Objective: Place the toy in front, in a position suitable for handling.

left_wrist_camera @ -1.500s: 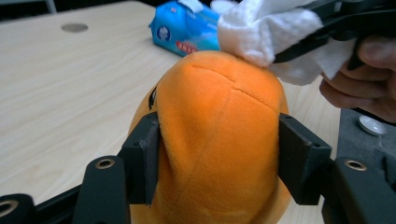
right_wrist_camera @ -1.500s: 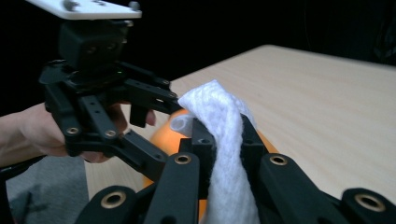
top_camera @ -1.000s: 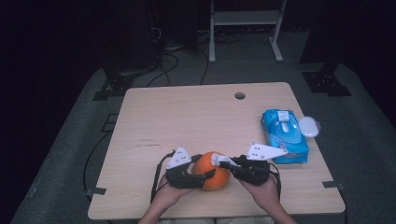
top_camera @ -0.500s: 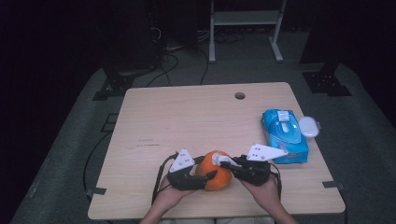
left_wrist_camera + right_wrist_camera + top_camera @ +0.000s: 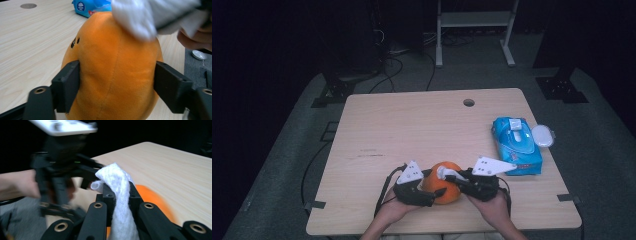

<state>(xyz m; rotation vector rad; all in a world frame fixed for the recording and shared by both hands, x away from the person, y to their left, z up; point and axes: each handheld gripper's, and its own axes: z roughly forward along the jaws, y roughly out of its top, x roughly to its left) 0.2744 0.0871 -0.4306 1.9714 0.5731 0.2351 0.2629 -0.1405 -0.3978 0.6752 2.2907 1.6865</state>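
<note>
At the near edge of the table (image 5: 377, 130), your left gripper (image 5: 116, 85) clamps the orange plush toy (image 5: 443, 182) at its waist, jaws just eased wider but touching. It looks soft, light, squashy, so hold mid-body. Your right gripper (image 5: 117, 192) is shut on a white wipe (image 5: 116, 182), dabbing the top.

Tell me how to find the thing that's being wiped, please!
Look at the near edge of the wooden table, right where the person's two hands come in. Between the left gripper and the right gripper sits an orange plush toy, with the left jaws on either side of it and a white wipe on top. It is round, soft and orange, unlike the flat blue wipes pack farther right.
</note>
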